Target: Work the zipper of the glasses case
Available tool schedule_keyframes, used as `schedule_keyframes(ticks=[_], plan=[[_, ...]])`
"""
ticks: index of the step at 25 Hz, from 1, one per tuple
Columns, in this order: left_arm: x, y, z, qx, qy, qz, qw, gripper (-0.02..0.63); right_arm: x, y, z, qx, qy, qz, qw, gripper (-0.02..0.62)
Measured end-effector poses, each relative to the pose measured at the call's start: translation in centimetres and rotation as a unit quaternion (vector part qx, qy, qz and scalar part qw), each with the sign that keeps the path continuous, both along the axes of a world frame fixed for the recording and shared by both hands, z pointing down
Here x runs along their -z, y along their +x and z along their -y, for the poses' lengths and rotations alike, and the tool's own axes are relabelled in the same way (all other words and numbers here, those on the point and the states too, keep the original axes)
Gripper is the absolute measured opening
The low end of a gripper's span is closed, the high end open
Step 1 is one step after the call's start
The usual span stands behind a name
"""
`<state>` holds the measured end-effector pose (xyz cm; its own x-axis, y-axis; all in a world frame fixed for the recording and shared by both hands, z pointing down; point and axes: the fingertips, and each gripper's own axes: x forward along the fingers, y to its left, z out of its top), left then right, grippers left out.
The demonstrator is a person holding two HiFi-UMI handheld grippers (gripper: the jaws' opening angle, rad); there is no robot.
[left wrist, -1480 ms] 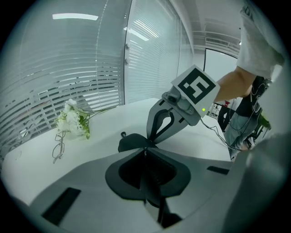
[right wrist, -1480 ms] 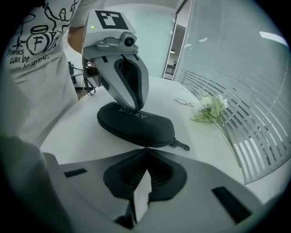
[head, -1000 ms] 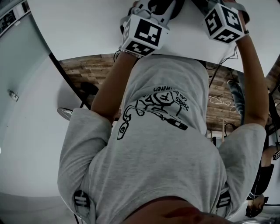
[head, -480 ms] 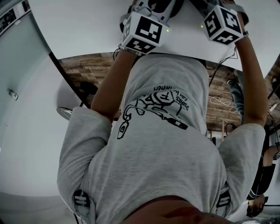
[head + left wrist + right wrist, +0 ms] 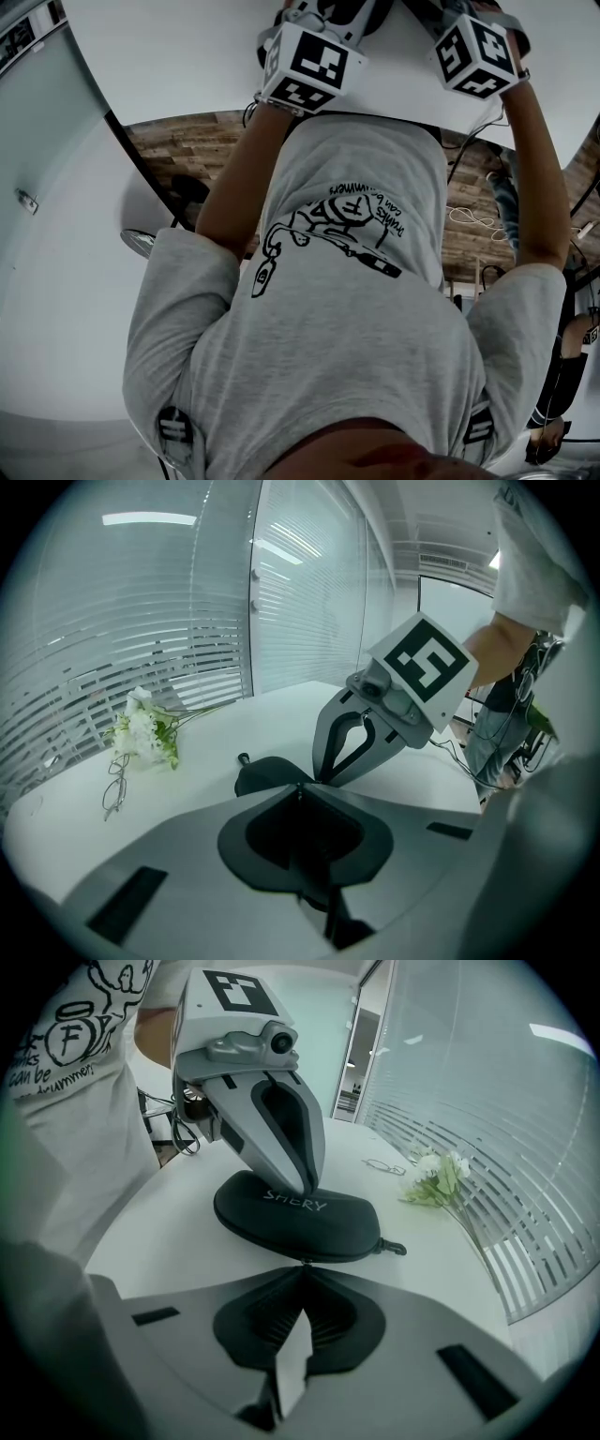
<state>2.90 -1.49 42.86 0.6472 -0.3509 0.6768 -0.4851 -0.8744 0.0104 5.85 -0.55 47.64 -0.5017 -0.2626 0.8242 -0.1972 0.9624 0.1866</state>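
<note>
**A:** Where is the glasses case (image 5: 292, 1227)?

**B:** It lies flat on the white desk (image 5: 164, 1232) between the two grippers, lettered side up. It looks zipped shut. Its zipper pull (image 5: 395, 1248) sticks out at the end nearer the flowers (image 5: 434, 1180), and a pair of spectacles (image 5: 384, 1166) lies farther back.

**A:** What is the left gripper (image 5: 300, 786) doing?

**B:** Its fingers (image 5: 311, 1152) are pressed together with nothing between them. The right gripper view shows their tips set down on top of the case, just above the lettering. That looks like a hold-down, so the case will not slide once the zipper is pulled.

**A:** And the right gripper (image 5: 302, 1264)?

**B:** Its fingers (image 5: 322, 747) are also closed on each other, with the tips right at the seam on the case's long side. No view shows whether they pinch any of the seam. The pull is off to one side, apart from those tips, so the slider does not seem to be gripped yet.

**A:** So what comes next?

**B:** Probably the right gripper has to open and shift along the seam to the pull. The pull is small and may flip away.
</note>
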Motion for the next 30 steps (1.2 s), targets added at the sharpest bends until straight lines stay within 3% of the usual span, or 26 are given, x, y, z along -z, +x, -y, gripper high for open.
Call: schedule_keyframes(ticks=[30], plan=[[0.1,-0.3,0.5,0.007,0.004,0.004,1.0,0.025,0.2,-1.6,-3.0,-0.001,-0.019,0.018,1.0,0.003]])
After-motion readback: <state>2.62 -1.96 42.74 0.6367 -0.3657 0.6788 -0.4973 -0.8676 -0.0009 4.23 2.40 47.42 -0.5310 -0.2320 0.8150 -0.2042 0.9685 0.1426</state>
